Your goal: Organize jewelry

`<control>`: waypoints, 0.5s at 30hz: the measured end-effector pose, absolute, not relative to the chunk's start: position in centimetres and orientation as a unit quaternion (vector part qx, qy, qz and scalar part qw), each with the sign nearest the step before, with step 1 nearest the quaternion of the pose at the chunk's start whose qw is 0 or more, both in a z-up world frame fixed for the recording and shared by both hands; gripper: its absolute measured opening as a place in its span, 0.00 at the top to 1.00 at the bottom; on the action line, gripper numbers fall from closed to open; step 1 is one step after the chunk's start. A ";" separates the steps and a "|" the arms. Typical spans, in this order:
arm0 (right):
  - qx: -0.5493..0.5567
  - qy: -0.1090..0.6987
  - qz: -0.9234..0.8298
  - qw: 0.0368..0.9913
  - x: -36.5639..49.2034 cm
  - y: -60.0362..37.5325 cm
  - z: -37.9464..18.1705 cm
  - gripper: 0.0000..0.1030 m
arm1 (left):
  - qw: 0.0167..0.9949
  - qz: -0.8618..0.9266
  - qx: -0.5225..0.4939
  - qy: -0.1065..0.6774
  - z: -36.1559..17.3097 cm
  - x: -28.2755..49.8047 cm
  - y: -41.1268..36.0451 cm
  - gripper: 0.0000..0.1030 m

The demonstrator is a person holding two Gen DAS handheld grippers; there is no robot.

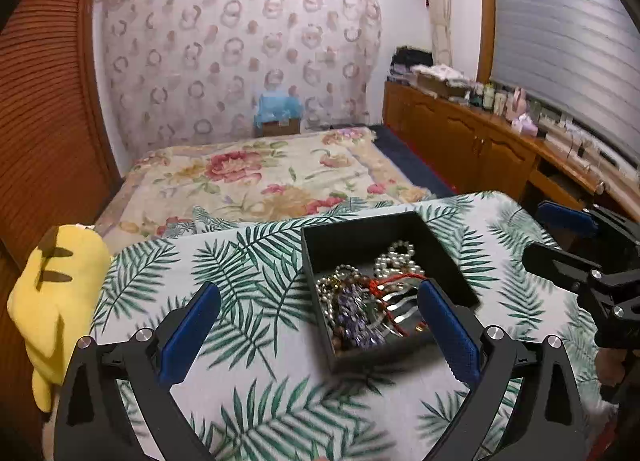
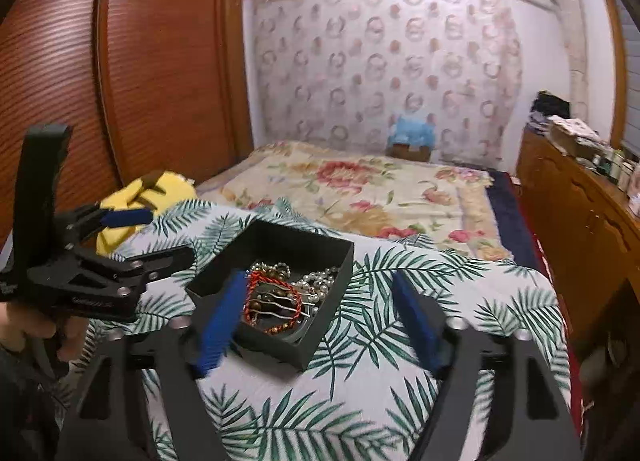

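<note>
A black open box (image 1: 356, 235) sits on the palm-leaf tablecloth (image 1: 248, 261). It holds a tangle of jewelry (image 1: 368, 301): pearl strands, a red cord bracelet, purple beads, brown beads and silver hair clips. My left gripper (image 1: 320, 301) is open and empty, raised over the cloth with its right finger in front of the box. The box also shows in the right wrist view (image 2: 276, 239) with the jewelry (image 2: 288, 293). My right gripper (image 2: 320, 293) is open and empty, its left finger in front of the box. Each gripper shows in the other's view, at the right (image 1: 560, 237) and left (image 2: 156, 239).
A yellow plush toy (image 1: 52, 297) lies at the table's left edge. Beyond the table is a bed with a floral blanket (image 1: 260, 177). A wooden cabinet (image 1: 472, 141) with clutter runs along the right. A wooden wardrobe (image 2: 120, 61) stands at left.
</note>
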State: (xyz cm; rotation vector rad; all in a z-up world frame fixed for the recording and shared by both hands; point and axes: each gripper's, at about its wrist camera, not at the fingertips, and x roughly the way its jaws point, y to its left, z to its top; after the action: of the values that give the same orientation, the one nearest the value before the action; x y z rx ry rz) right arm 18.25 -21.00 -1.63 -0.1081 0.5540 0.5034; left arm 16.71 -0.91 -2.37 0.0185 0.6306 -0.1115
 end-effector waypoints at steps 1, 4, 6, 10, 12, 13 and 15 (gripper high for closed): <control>-0.048 0.266 0.241 0.932 17.7 -21.3 -1.4 0.08 | 0.951 -0.052 0.007 0.306 -2.1 16.1 -0.7 0.08; -0.034 0.250 0.229 0.940 15.7 -22.1 -0.7 0.02 | 0.956 -0.031 0.011 0.291 -1.1 13.8 -0.5 0.08; -0.025 0.244 0.216 0.945 14.4 -22.6 -0.3 0.02 | 0.959 -0.018 0.019 0.282 -0.6 12.3 -0.5 0.08; -0.022 0.237 0.188 0.953 12.4 -23.0 0.2 0.02 | 0.963 -0.012 0.026 0.267 0.2 9.6 -0.7 0.07; -0.018 0.233 0.174 0.956 11.5 -23.3 0.5 0.02 | 0.964 -0.016 0.022 0.266 0.5 8.9 -0.6 0.07; -0.013 0.231 0.171 0.958 11.0 -23.6 0.6 0.02 | 0.963 -0.014 0.019 0.267 0.6 8.5 -0.5 0.07; -0.006 0.227 0.165 0.960 10.3 -23.8 0.8 0.02 | 0.963 -0.011 0.017 0.268 0.7 8.0 -0.7 0.07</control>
State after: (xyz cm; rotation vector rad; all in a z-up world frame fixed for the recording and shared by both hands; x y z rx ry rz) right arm 10.31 -23.84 0.75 -0.0112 0.4599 0.3348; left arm 7.98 -0.67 0.72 0.0347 0.5418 -0.0231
